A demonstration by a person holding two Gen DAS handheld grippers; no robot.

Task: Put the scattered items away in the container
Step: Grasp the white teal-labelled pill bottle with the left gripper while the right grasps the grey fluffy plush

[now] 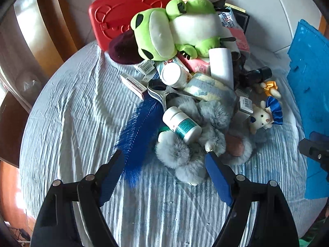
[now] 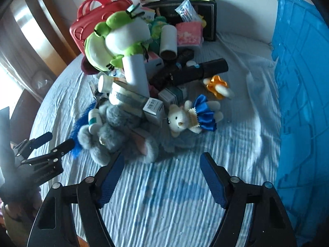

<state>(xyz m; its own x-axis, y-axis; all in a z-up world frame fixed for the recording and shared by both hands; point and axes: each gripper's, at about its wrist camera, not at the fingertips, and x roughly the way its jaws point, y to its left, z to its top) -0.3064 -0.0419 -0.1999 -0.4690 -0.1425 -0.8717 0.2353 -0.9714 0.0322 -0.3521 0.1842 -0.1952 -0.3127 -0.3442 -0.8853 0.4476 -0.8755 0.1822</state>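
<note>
While both tongs gape empty, the blue crate [image 2: 302,94] stands beside the pile; its inside unseen.

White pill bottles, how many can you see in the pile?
2: one pill bottle lies on the grey fur, another bottle beside the scissors. More may be buried.

left claw [image 1: 164,170]: black angular arms, blue ribbed pads, silver rivets | right claw [image 2: 162,177]: same black frame, blue ribbed pads, silver rivets
</note>
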